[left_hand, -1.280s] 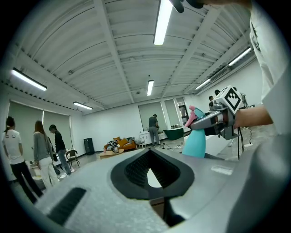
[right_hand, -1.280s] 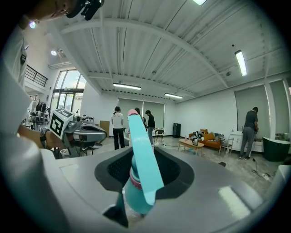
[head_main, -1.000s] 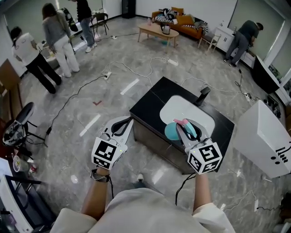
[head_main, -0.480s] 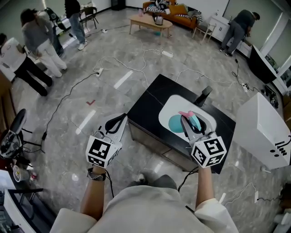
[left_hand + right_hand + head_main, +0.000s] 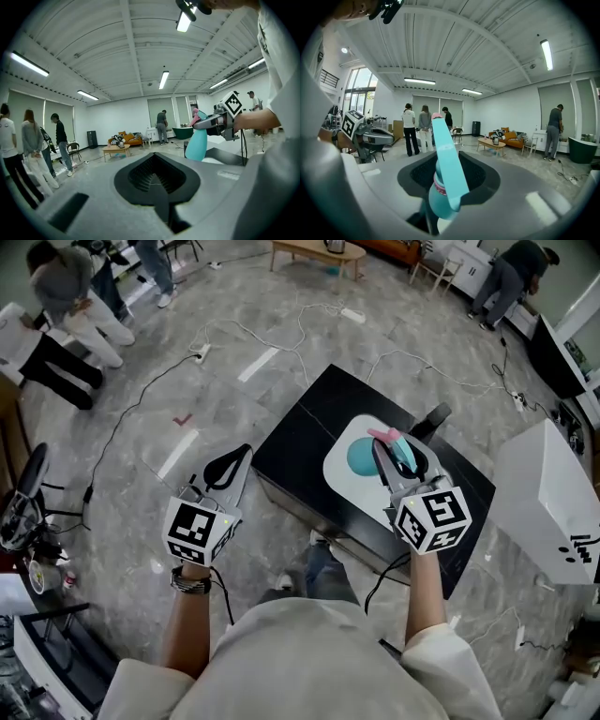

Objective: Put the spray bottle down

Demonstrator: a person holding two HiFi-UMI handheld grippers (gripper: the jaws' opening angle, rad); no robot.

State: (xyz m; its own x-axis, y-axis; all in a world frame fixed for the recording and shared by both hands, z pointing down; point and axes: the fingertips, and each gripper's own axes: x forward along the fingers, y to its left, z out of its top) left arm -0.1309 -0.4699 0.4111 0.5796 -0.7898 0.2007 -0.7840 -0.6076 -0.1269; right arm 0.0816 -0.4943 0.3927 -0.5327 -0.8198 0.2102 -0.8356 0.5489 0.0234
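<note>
A teal spray bottle (image 5: 364, 457) with a pink nozzle tip hangs over the white oval tray (image 5: 339, 476) on the black low table (image 5: 305, 432). My right gripper (image 5: 394, 454) is shut on the bottle's neck. In the right gripper view the bottle (image 5: 440, 190) fills the jaws, its head pointing up and away. My left gripper (image 5: 234, 465) hovers over the floor beside the table's left edge, jaws shut with nothing in them. From the left gripper view the bottle (image 5: 197, 143) and right gripper (image 5: 220, 121) show at the right.
A black object (image 5: 437, 418) stands at the table's far edge. A large white box (image 5: 544, 507) sits to the right. Cables (image 5: 281, 329) run across the grey floor. People (image 5: 66, 292) stand at the far left, one person (image 5: 520, 261) at the far right.
Both grippers have moved forward toward the table. The right one carried the bottle from the tray's near edge to over its middle. The left one came up beside the table.
</note>
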